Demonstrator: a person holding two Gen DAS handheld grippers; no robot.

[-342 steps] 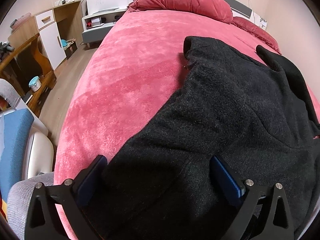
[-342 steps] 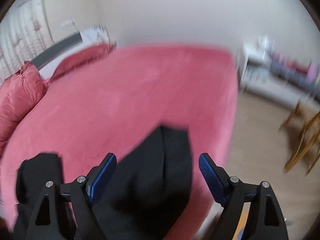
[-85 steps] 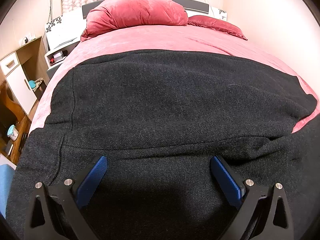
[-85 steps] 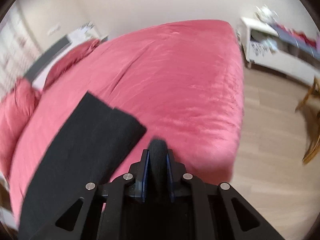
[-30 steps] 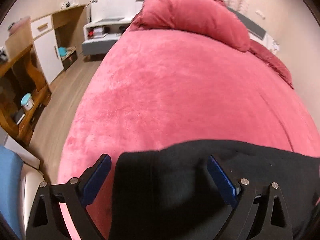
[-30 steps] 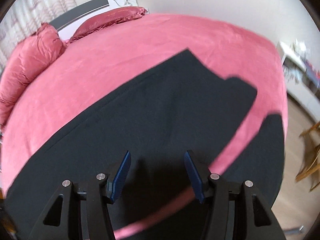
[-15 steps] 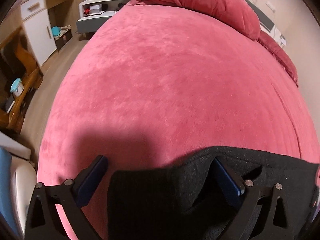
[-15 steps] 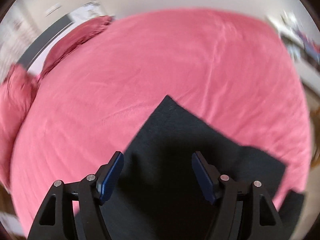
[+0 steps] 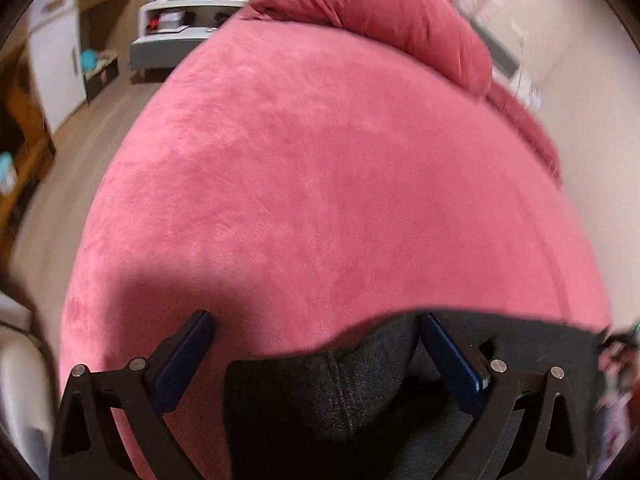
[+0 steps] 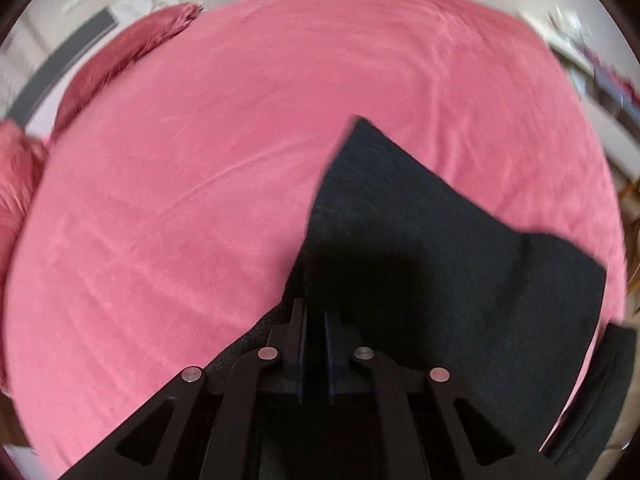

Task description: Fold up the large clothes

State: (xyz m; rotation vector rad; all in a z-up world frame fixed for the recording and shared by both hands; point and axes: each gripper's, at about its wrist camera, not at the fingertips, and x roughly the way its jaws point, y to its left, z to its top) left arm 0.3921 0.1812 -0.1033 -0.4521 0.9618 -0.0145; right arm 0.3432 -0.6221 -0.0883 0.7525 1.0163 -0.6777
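Right gripper (image 10: 314, 320) now clamped on coat (image 10: 420, 248); left gripper (image 9: 316, 332) wide.

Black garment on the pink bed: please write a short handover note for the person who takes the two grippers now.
Right gripper: jaws shut on an edge of the black garment.
Left gripper: jaws wide open, a raised fold of the garment between them, not gripped.
Garment lies on the pink bed, near its edge, partly folded into layers.
Done: some folding.
Left: probably grip with the left jaws, then complete the fold and flatten it.
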